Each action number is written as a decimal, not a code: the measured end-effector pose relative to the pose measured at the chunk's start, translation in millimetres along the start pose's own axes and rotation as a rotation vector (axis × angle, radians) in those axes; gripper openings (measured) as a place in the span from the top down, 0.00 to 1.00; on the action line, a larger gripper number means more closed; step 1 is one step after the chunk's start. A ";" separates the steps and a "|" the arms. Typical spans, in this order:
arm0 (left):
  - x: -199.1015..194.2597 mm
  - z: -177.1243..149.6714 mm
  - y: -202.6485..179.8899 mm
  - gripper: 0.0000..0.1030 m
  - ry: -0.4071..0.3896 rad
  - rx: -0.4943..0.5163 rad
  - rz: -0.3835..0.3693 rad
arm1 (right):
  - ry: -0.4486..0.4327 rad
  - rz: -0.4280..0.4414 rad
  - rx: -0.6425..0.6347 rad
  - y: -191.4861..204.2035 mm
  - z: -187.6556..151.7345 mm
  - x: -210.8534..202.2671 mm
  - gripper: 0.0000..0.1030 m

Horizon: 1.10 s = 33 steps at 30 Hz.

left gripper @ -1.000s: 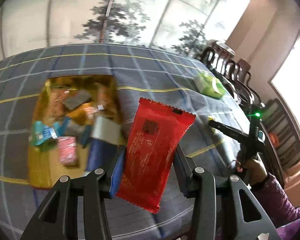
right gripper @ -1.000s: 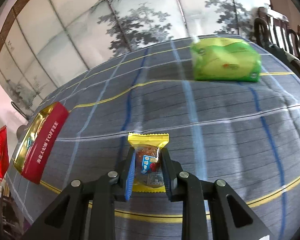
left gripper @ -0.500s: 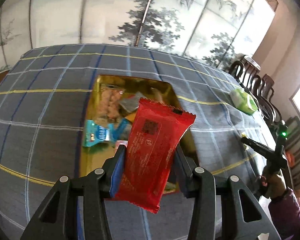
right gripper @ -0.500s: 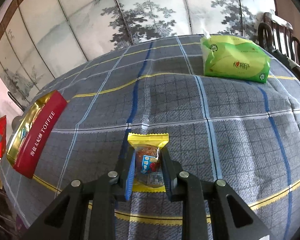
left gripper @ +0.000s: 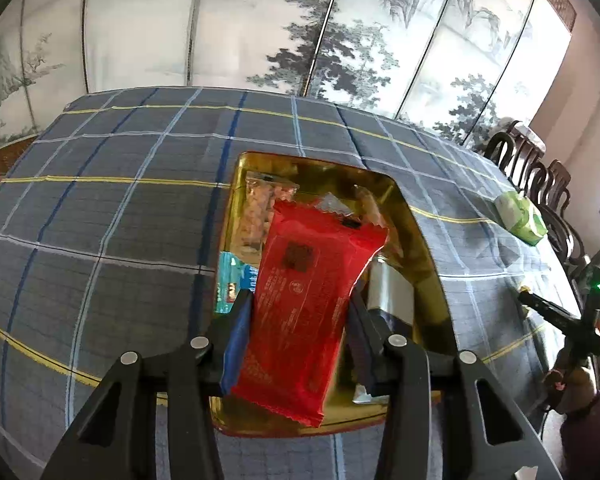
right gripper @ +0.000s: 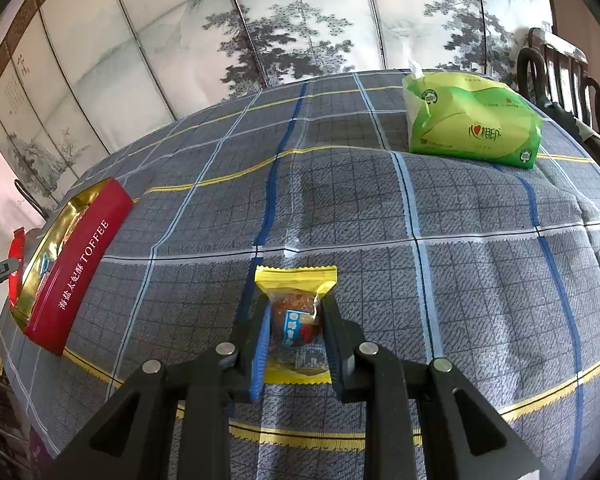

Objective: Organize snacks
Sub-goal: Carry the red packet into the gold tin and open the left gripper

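The red packet [left gripper: 312,316] is clamped between the fingers of the left gripper [left gripper: 298,320], standing almost upright with its top leaning a little to the right, and it now hangs over the near half of the gold tin [left gripper: 428,264]; a second ago the tin lay off to the left of it, and half a second ago only partly behind it. In the tin lie a clear bag of brown snacks [left gripper: 260,208], a teal packet [left gripper: 230,280] and a silver packet [left gripper: 388,288], all partly hidden by the red one. The yellow packet [right gripper: 296,320] is pinched in the right gripper [right gripper: 296,334], held as before, above the plaid cloth [right gripper: 460,280]; whether it touches the cloth cannot be told. The right wrist view has drawn nearer the table over the last second: the green tissue pack [right gripper: 472,124] looms larger at the far right, and the tin's red side [right gripper: 80,268], lettered TOFFEE, sits at the left edge with the red packet [right gripper: 16,264] just beyond it. In the left view the right gripper [left gripper: 556,312] shows at the far right, well apart from the tin.
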<state>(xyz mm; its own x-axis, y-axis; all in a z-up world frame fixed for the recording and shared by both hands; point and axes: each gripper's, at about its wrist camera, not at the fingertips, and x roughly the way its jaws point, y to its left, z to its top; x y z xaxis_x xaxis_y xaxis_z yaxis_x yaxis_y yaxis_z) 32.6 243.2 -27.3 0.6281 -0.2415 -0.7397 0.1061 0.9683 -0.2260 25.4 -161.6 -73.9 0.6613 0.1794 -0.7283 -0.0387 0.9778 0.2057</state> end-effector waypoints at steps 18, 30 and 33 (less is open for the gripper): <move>7.6 -1.3 0.2 0.74 -0.012 0.042 0.054 | 0.001 -0.001 -0.002 0.4 1.1 1.5 0.76; 1.5 -4.2 -6.7 0.70 -0.042 0.084 0.155 | 0.001 -0.003 -0.004 0.7 1.2 2.1 0.76; -1.1 -5.4 -9.2 0.64 -0.049 0.089 0.173 | 0.000 -0.004 -0.005 0.6 1.3 2.2 0.76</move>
<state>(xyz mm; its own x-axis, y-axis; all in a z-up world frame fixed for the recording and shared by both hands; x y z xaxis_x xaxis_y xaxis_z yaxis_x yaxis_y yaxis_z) 26.8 234.2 -27.8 0.6796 -0.0702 -0.7302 0.0600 0.9974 -0.0401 27.7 -160.7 -74.5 0.6612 0.1752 -0.7294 -0.0399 0.9792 0.1990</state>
